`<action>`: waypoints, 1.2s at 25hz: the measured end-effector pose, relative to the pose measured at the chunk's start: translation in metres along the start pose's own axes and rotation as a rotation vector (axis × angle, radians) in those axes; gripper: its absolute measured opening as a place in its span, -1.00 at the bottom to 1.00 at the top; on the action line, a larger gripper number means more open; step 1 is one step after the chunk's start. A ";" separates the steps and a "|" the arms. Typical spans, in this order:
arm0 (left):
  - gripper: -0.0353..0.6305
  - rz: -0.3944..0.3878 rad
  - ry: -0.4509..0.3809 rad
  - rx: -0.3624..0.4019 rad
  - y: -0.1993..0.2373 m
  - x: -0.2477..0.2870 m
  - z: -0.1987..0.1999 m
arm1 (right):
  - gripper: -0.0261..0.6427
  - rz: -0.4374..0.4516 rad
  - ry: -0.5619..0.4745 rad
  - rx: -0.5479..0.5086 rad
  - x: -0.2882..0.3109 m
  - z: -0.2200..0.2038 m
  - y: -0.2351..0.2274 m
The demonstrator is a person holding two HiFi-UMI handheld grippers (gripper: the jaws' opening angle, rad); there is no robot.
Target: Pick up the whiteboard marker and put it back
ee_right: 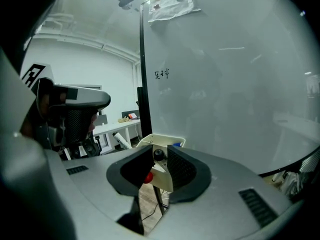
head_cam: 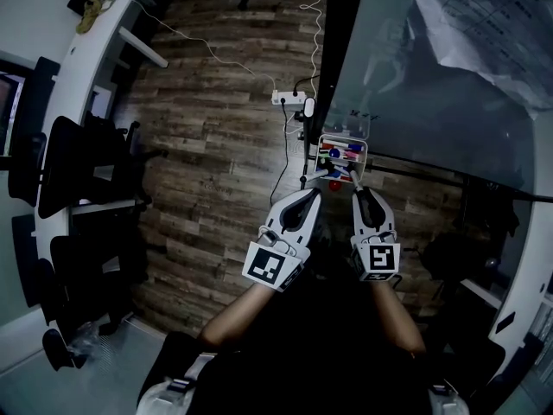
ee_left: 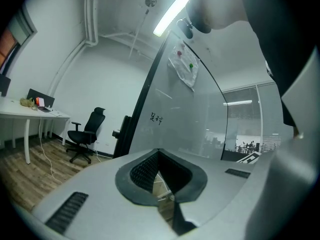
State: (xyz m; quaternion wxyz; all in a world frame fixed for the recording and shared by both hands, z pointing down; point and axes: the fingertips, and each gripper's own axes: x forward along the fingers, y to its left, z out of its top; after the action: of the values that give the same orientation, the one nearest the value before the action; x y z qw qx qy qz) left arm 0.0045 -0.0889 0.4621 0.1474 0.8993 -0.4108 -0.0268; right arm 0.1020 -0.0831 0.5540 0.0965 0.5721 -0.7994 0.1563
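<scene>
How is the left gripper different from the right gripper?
The left gripper's jaws are together with nothing between them, while the right gripper's jaws sit on a marker's black end. In the head view the left gripper leans sideways and the right gripper points straight at the tray. Both are grey, and each carries a patterned cube.

2 grippers (head_cam: 313,194) (head_cam: 355,188), 1 tray (head_cam: 344,137), sev. markers (head_cam: 345,153)
</scene>
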 end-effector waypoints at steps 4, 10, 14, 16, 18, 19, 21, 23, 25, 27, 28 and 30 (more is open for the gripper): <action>-0.87 0.011 -0.007 0.005 0.005 -0.003 -0.003 | -0.63 0.001 0.006 -0.013 0.004 0.000 0.002; -0.87 0.016 0.006 0.002 0.007 -0.001 0.001 | -0.63 0.001 -0.004 -0.018 0.008 -0.001 0.000; -0.87 0.006 0.002 -0.012 0.005 0.002 0.001 | -0.65 -0.003 -0.007 -0.026 0.009 0.003 -0.003; -0.87 0.006 0.007 -0.011 0.005 0.004 0.000 | -0.66 -0.003 -0.011 -0.021 0.009 0.005 -0.004; -0.87 0.010 0.020 -0.002 0.005 0.004 -0.002 | -0.67 -0.006 -0.010 -0.017 0.008 0.005 -0.005; -0.87 0.011 0.016 0.004 0.004 0.005 0.001 | -0.67 -0.007 -0.008 -0.015 0.008 0.005 -0.005; -0.87 0.014 0.016 0.014 0.004 0.006 0.003 | -0.67 -0.004 -0.010 -0.018 0.007 0.005 -0.004; -0.87 0.006 0.008 0.002 0.001 0.005 0.003 | -0.67 0.002 -0.014 -0.022 0.006 0.006 -0.003; -0.87 -0.001 -0.011 -0.008 -0.002 0.004 0.005 | -0.67 0.004 -0.018 -0.029 0.005 0.006 -0.003; -0.87 -0.001 -0.015 -0.006 -0.003 0.003 0.006 | -0.67 0.002 -0.023 -0.032 0.004 0.008 -0.003; -0.87 -0.001 -0.016 -0.004 -0.004 0.003 0.006 | -0.67 0.003 -0.023 -0.031 0.003 0.009 -0.002; -0.87 -0.001 -0.020 -0.004 -0.005 0.002 0.008 | -0.67 0.008 -0.030 -0.026 0.003 0.014 -0.001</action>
State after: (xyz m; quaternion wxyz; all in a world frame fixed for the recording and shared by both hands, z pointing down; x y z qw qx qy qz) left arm 0.0083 -0.0888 0.4535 0.1450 0.8990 -0.4116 -0.0369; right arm 0.1024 -0.0906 0.5423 0.0913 0.5699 -0.8049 0.1376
